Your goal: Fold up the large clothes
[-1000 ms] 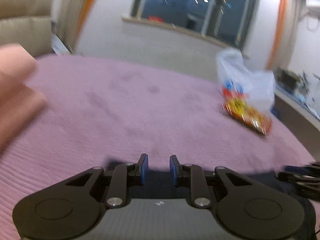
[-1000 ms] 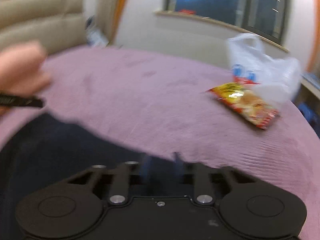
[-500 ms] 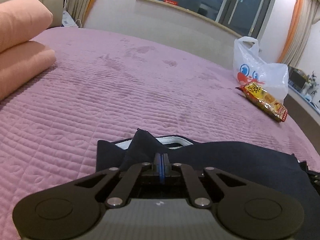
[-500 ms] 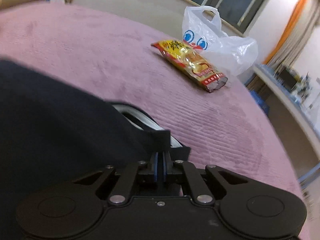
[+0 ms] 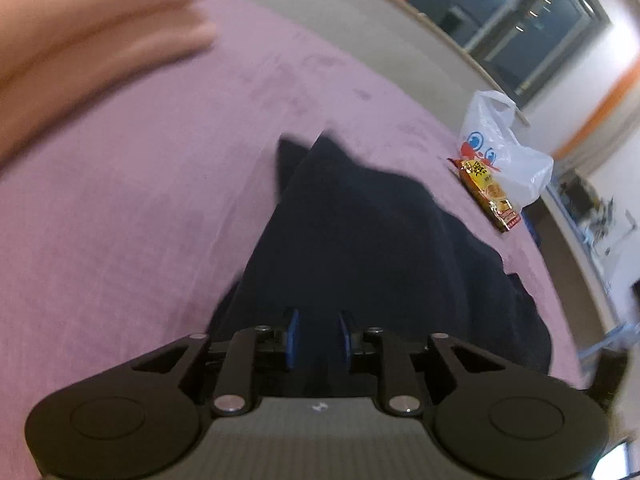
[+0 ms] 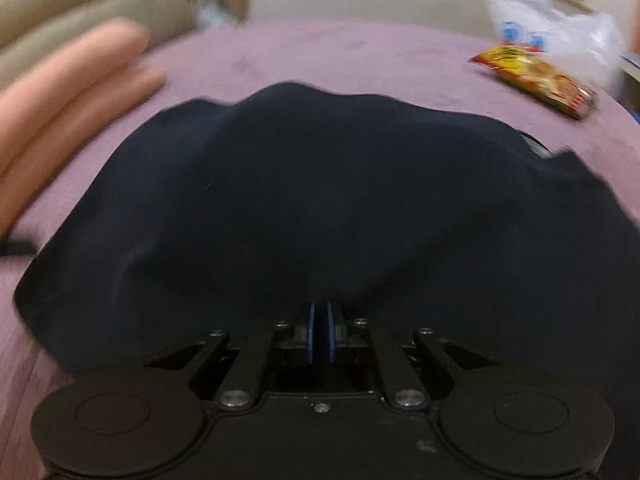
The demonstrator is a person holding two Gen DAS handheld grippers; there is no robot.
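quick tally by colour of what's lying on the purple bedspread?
Dark navy: 1, the garment
Pink: 1, the folded blanket
White: 1, the plastic bag
Yellow and red: 1, the snack packet
Total: 4

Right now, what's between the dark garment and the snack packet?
Only bare purple bedspread between the dark garment and the snack packet; clearest in the right wrist view.
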